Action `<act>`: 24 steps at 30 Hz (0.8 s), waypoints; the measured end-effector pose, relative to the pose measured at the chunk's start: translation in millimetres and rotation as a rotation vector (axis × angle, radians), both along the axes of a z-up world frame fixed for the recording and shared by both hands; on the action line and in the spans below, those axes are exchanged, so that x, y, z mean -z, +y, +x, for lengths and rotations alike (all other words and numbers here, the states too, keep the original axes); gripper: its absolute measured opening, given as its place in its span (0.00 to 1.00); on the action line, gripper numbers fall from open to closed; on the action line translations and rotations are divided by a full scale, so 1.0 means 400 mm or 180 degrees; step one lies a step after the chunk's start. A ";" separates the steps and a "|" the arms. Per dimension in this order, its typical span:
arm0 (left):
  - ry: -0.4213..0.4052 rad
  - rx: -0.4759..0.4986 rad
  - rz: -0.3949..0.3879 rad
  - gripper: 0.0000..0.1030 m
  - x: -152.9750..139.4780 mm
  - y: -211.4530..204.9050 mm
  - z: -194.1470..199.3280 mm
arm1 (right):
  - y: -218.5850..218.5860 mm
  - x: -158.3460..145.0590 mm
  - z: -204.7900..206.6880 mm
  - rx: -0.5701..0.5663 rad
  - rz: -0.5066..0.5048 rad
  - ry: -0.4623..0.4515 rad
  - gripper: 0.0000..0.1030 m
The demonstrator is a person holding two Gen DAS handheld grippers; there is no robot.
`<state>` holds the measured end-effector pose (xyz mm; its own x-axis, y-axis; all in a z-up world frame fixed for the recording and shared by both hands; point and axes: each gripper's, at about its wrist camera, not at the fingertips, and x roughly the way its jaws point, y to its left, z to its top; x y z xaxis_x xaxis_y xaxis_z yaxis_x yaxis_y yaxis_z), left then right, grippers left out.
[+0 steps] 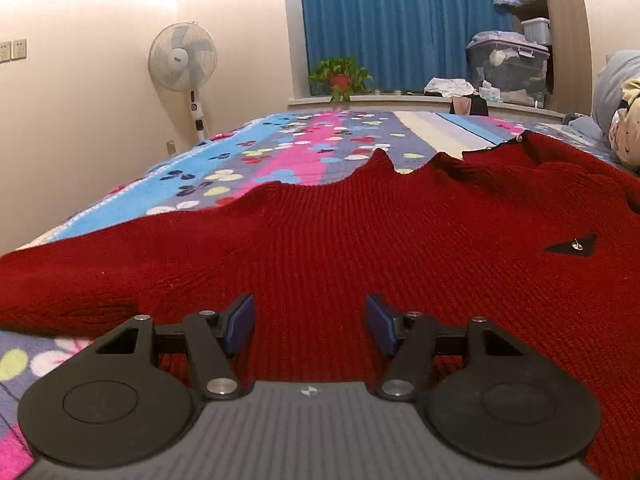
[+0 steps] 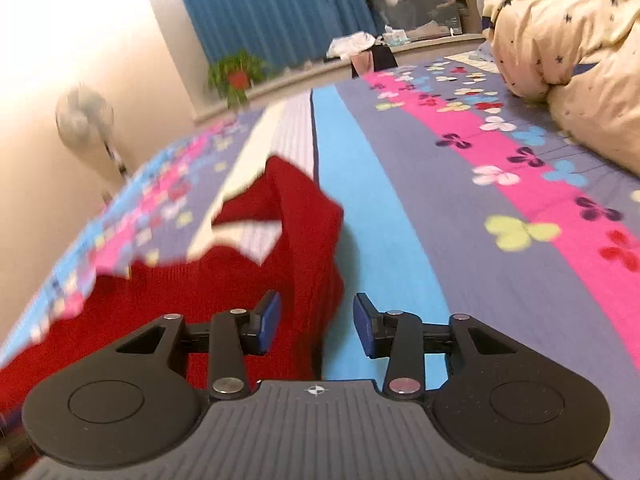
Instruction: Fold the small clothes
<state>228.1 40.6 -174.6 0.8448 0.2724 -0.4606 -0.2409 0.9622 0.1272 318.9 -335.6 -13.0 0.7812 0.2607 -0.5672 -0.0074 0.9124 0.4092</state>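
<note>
I see a bed [image 1: 304,140] covered by a flower-printed sheet in blue, pink, grey and pale stripes. A red knit sweater [image 1: 340,248] lies spread directly on the near part of it, collar toward the far side. At the right, a cream star-patterned quilt [image 2: 560,32] rests bunched on the sheet.

place: bedroom | signs: big bed [image 1: 304,136] with flowery cover, blue curtain [image 1: 400,20], fan [image 1: 183,58], plant [image 1: 340,74]

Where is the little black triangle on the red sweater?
In the left wrist view, the black triangle patch sits on the right side of the red sweater, below its collar.
</note>
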 end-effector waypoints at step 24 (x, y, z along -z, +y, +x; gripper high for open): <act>-0.0100 -0.0010 0.0057 0.63 -0.040 0.005 -0.056 | -0.103 -0.117 0.386 -0.0173 0.1153 -0.0366 0.13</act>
<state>205.5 42.5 -158.6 0.8579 0.2831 -0.4289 -0.2481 0.9590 0.1366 473.4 -376.8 33.9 0.8140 0.4710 -0.3401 -0.1165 0.7058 0.6988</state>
